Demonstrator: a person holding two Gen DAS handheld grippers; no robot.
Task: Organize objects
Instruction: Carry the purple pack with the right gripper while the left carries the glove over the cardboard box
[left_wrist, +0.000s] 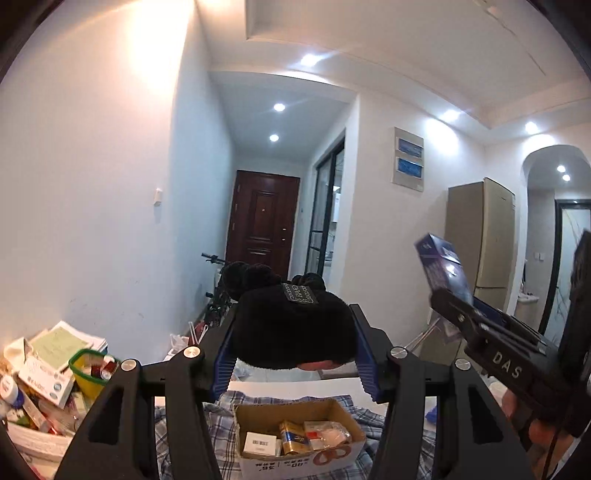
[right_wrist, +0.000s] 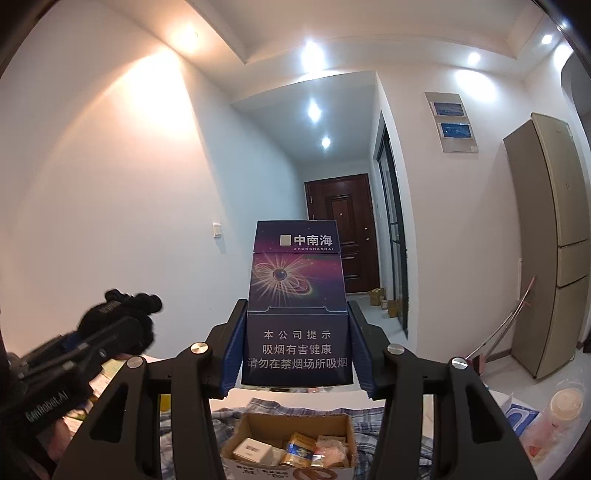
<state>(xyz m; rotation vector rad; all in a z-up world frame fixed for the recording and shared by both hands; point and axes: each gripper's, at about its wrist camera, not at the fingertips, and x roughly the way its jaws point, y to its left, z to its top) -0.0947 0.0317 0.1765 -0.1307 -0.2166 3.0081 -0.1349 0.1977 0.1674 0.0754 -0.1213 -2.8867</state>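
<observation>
Sitting low and central on a plaid cloth (left_wrist: 184, 417): an open cardboard box (right_wrist: 243, 428), the largest container in play, already holding a white carton (left_wrist: 260, 443), a gold pack (left_wrist: 293, 437) and a crinkly plastic-wrapped bundle (left_wrist: 334, 435); looking partly filled, with room left along the near wall. Crowding the left edge: a heap of papers and medicine boxes (left_wrist: 44, 376), with a small green basket (left_wrist: 86, 373) stuffed with little bottles (contents too small to name).

Being held high over the box, pinched by the left gripper (left_wrist: 293, 354): a black fuzzy knit glove (left_wrist: 291, 325), soft, light and squashy, probably bulging around the pads, so gripping across the thick middle seems safest against slipping.

Being clamped upright by the right gripper (right_wrist: 295, 349), also above the box: a dark blue cigarette pack (right_wrist: 297, 295), light and stiff yet crushable, with glossy faces (likely a bit slippery); squeezing the narrow sides low down, as now, is looking sound, while harder pressure is risking a dented carton.
</observation>
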